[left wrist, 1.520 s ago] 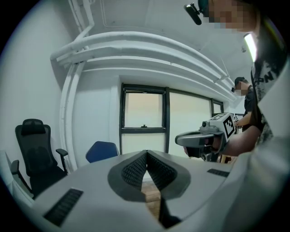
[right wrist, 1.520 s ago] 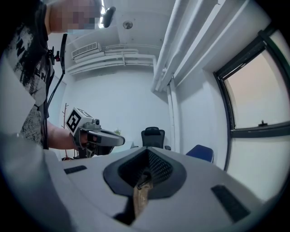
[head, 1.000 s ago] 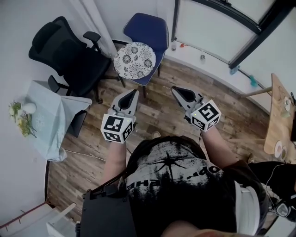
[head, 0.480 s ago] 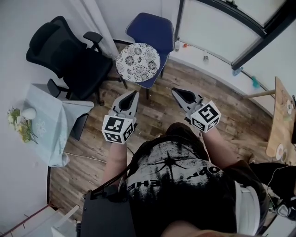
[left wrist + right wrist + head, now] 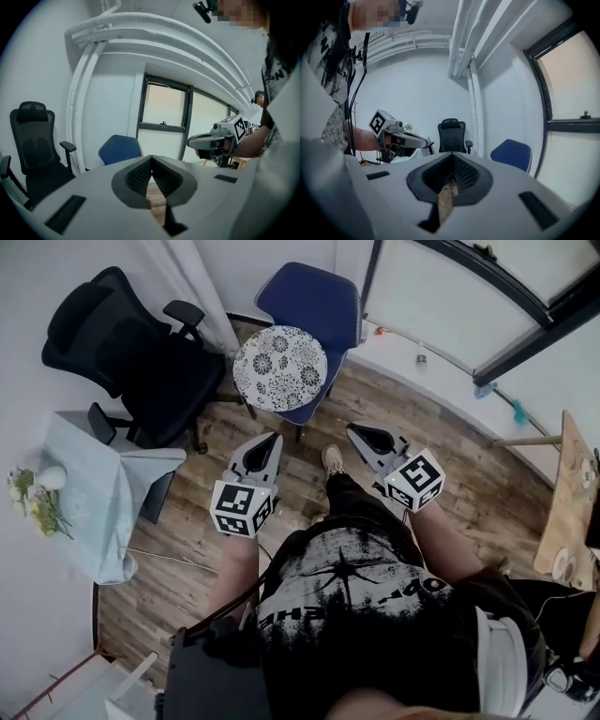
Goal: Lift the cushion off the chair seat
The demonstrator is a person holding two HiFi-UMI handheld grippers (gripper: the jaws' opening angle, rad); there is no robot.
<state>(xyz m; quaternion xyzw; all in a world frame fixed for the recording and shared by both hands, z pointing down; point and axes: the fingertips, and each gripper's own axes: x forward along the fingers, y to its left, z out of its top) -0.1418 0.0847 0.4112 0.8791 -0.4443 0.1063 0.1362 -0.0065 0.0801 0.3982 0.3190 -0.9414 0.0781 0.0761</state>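
A round white cushion with a dark floral print [image 5: 279, 368] lies on the seat of a blue chair [image 5: 312, 302] by the wall. Both grippers hang over the wood floor, short of the chair and apart from the cushion. My left gripper [image 5: 273, 438] is shut and holds nothing; its jaws meet at the tip [image 5: 151, 158]. My right gripper [image 5: 353, 429] is shut too, with its pads together [image 5: 452, 157] and nothing between them. The left gripper view shows the blue chair [image 5: 119, 149]; so does the right gripper view [image 5: 512, 153]. The cushion is hidden in both gripper views.
A black office chair [image 5: 131, 352] stands left of the blue chair. A small table under a pale blue cloth [image 5: 94, 493] bears flowers [image 5: 33, 488] at the left. A wooden table [image 5: 572, 484] is at the right edge. The person's shoe [image 5: 333, 460] is between the grippers.
The person has stepped toward the blue chair, a shoe now showing between the grippers. Both grippers have come nearer the cushion, still shut and holding nothing.
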